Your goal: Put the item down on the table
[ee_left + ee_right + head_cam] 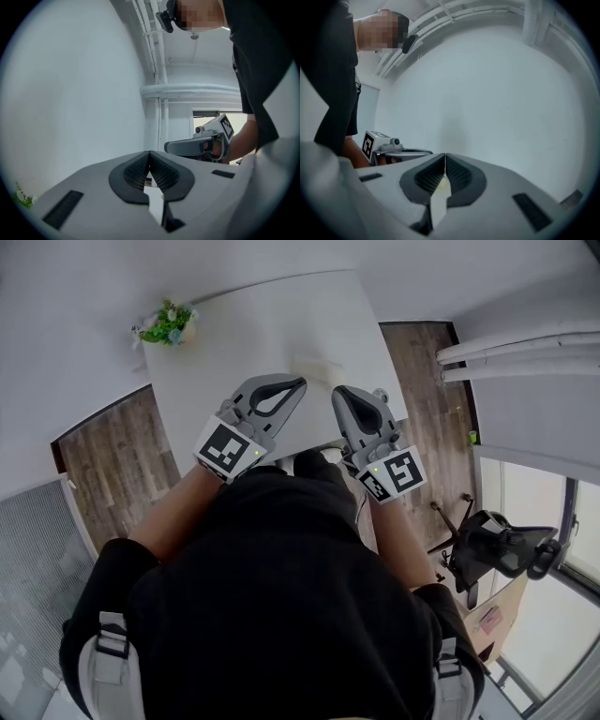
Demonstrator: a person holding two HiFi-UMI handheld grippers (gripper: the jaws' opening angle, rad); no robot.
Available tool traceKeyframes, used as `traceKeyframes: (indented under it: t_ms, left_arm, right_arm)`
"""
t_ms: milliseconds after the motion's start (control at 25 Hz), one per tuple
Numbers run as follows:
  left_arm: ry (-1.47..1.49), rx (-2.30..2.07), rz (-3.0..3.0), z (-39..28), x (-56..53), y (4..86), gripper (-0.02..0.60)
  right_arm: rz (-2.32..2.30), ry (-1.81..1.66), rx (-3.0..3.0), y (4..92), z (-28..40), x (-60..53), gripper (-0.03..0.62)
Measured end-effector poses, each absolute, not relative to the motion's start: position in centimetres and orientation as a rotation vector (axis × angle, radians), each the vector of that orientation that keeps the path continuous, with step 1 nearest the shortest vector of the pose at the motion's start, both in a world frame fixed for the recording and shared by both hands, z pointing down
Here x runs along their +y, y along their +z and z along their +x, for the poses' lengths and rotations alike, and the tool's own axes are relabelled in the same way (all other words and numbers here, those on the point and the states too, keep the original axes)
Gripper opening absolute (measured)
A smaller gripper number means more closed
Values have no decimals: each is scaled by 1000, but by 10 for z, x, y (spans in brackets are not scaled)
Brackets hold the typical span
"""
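A pale cream item (pixel 319 367) lies on the white table (pixel 234 334), just beyond both grippers and touched by neither. My left gripper (pixel 298 383) is held over the table's near edge with its jaws shut and nothing between them; its black pads (pixel 161 171) meet at the tips. To its right, my right gripper (pixel 337 390) is shut too, and its pads (pixel 459 176) touch at the tips. A pale yellow patch (pixel 442 185) shows through the gap below the tips; what it is cannot be told. Each gripper view shows the other gripper: the right gripper (pixel 174 147), the left gripper (pixel 429 152).
A small green plant (pixel 169 322) in a white pot stands at the table's far left corner. A black office chair (pixel 497 545) sits on the wooden floor (pixel 427 409) to the right. White walls rise behind the table.
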State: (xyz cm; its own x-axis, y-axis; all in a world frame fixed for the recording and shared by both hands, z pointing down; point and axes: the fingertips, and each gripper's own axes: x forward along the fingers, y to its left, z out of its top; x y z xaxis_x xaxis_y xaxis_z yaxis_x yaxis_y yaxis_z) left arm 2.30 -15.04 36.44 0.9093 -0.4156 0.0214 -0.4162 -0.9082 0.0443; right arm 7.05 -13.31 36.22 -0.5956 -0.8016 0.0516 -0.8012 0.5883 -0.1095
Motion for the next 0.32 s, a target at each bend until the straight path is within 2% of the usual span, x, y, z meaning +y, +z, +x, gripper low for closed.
traceKeyframes:
  t_ms: [320]
  left_arm:
    - [29, -665, 3046, 26, -149, 358, -6]
  right_arm:
    - [-1384, -161, 2805, 354, 72, -129, 8]
